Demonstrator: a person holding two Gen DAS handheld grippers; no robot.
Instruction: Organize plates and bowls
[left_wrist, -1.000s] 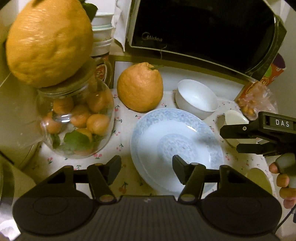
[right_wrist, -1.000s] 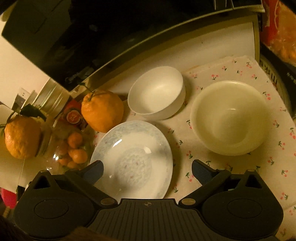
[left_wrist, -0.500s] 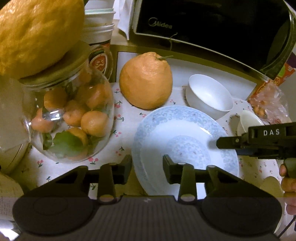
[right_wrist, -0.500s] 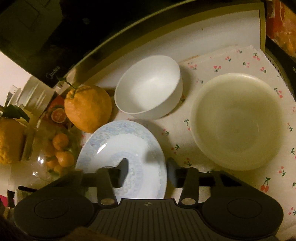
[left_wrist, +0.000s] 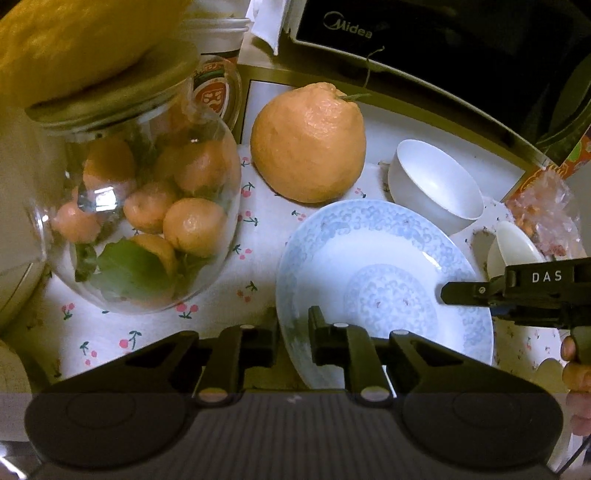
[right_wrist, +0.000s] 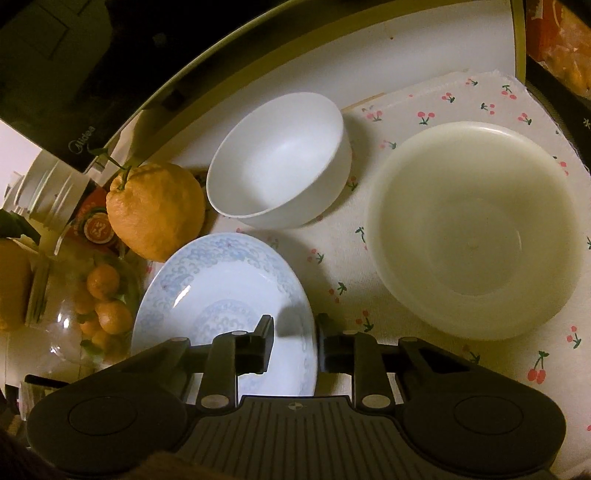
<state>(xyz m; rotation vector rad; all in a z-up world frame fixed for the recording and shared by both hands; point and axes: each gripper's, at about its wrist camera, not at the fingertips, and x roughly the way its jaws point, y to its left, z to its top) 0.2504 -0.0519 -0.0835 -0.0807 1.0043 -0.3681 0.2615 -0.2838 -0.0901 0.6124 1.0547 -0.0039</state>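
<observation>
Our left tongs (left_wrist: 293, 334) and right tongs (right_wrist: 295, 341) have just been closing and now pinch opposite edges of the round white porcelain plate with a pale blue scroll pattern (left_wrist: 384, 273), so we judge it ready to lift; it lies glossy and shallow on the cherry-print worktop (right_wrist: 491, 107) between both tongs.

Right gripper (right_wrist: 294, 341): jaws just closed on rim of blue-patterned white porcelain plate (right_wrist: 221, 284).
Beyond plate: round white ceramic bowl (right_wrist: 280, 162).

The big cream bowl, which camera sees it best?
The right wrist view: the cream bowl shows whole on the cherry cloth. The left wrist view shows only a sliver behind the right gripper.
</observation>
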